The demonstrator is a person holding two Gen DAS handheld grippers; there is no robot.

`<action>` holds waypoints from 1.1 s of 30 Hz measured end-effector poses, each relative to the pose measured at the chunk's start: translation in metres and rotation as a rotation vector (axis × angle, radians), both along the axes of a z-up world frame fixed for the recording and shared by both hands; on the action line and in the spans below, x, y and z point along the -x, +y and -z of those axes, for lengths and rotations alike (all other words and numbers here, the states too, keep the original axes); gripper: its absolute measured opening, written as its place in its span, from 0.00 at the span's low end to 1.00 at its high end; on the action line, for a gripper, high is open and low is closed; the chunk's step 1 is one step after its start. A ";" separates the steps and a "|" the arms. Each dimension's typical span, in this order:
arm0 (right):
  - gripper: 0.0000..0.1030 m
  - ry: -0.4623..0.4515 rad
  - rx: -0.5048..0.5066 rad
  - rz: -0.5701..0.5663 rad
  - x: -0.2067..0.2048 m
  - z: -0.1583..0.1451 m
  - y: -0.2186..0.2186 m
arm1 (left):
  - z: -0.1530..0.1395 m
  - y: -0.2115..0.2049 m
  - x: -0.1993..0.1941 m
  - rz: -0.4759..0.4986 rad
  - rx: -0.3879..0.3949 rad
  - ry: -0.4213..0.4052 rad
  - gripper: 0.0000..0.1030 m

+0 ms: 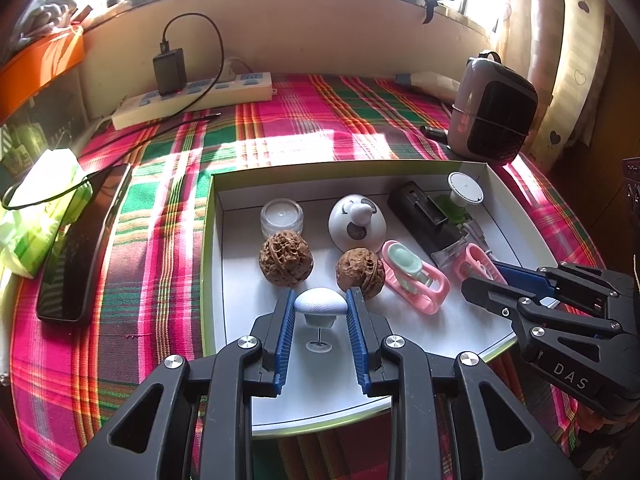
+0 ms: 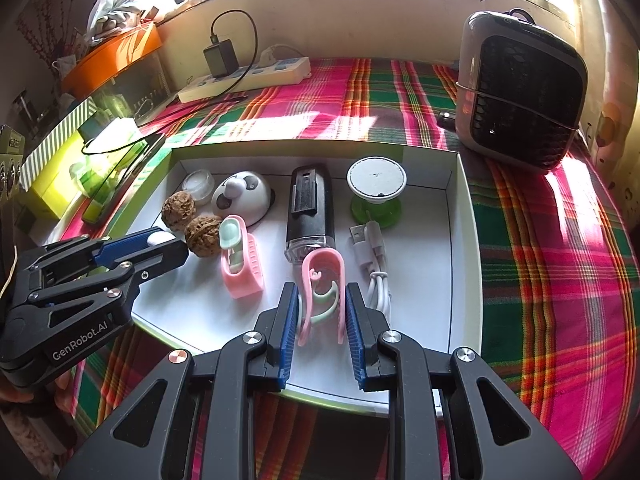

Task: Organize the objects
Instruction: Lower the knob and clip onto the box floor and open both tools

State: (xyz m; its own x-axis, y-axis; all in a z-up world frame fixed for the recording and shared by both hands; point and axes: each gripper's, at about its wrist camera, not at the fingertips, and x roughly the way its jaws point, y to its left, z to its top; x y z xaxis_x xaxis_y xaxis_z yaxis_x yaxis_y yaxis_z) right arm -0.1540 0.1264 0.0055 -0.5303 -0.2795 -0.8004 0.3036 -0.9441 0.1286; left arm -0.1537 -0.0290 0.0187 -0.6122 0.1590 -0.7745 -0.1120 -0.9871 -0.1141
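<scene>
A shallow white box lies on the plaid cloth. My left gripper is shut on a small white mushroom-shaped piece over the box's near left part; the same gripper shows at the left of the right wrist view. My right gripper is shut on a pink clip with a mint hook near the box's front edge, and it enters the left wrist view from the right. Inside lie two walnuts, a glass jar, a white dome, a second pink clip, a black device, a green-and-white round stand and a white cable.
A power strip with a black charger runs along the back wall. A dark phone and a green tissue pack lie left of the box. A pink-and-black fan unit stands at the back right.
</scene>
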 end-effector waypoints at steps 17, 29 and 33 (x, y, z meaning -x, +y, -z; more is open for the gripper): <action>0.24 -0.004 0.003 -0.003 -0.001 0.000 0.000 | 0.002 0.002 0.000 -0.001 0.023 0.001 0.25; 0.31 -0.002 0.007 0.007 -0.003 -0.001 0.001 | 0.002 0.003 -0.001 -0.001 0.032 0.000 0.31; 0.34 0.014 -0.002 0.006 -0.007 -0.004 -0.001 | 0.000 0.003 -0.008 -0.016 0.031 0.003 0.32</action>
State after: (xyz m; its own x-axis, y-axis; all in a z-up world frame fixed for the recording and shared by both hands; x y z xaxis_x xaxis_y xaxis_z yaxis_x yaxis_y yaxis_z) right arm -0.1472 0.1256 0.0092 -0.5435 -0.2749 -0.7931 0.2997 -0.9461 0.1225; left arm -0.1460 -0.0255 0.0189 -0.6169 0.1256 -0.7770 -0.0969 -0.9918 -0.0834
